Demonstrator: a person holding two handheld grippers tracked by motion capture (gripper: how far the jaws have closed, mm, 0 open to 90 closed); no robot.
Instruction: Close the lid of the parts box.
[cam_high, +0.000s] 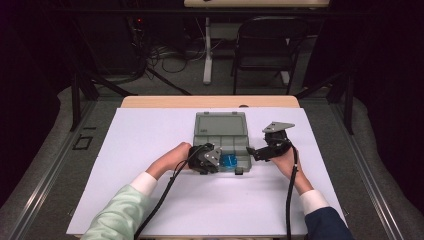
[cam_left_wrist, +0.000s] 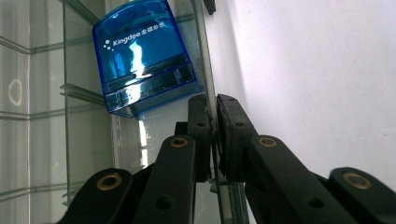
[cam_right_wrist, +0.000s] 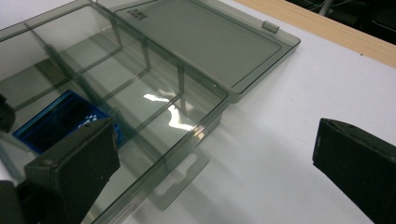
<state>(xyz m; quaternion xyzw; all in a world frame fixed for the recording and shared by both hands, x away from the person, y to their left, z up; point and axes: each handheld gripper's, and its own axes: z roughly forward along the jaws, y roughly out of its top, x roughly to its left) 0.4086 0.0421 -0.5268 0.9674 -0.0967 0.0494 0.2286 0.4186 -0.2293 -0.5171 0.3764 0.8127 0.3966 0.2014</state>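
A clear grey compartment box (cam_high: 235, 146) lies open on the white table, its lid (cam_high: 220, 125) folded back flat. A blue see-through stamp-like case (cam_high: 229, 161) printed "Kingdee" (cam_left_wrist: 142, 60) sits in a front compartment. My left gripper (cam_high: 220, 163) is at the box's front edge, its jaws shut on the thin clear front wall (cam_left_wrist: 208, 70) just beside the blue case. My right gripper (cam_high: 255, 152) hovers at the box's right side with its jaws open (cam_right_wrist: 210, 135) and nothing between them. From there the blue case (cam_right_wrist: 56, 121) shows through the box walls.
The box's hang tab (cam_right_wrist: 180, 179) sticks out over the white table top (cam_high: 150, 135). A wooden table edge (cam_high: 210, 101) runs behind it. Beyond stand a dark folding chair (cam_high: 267, 47) and floor cables (cam_high: 170, 60).
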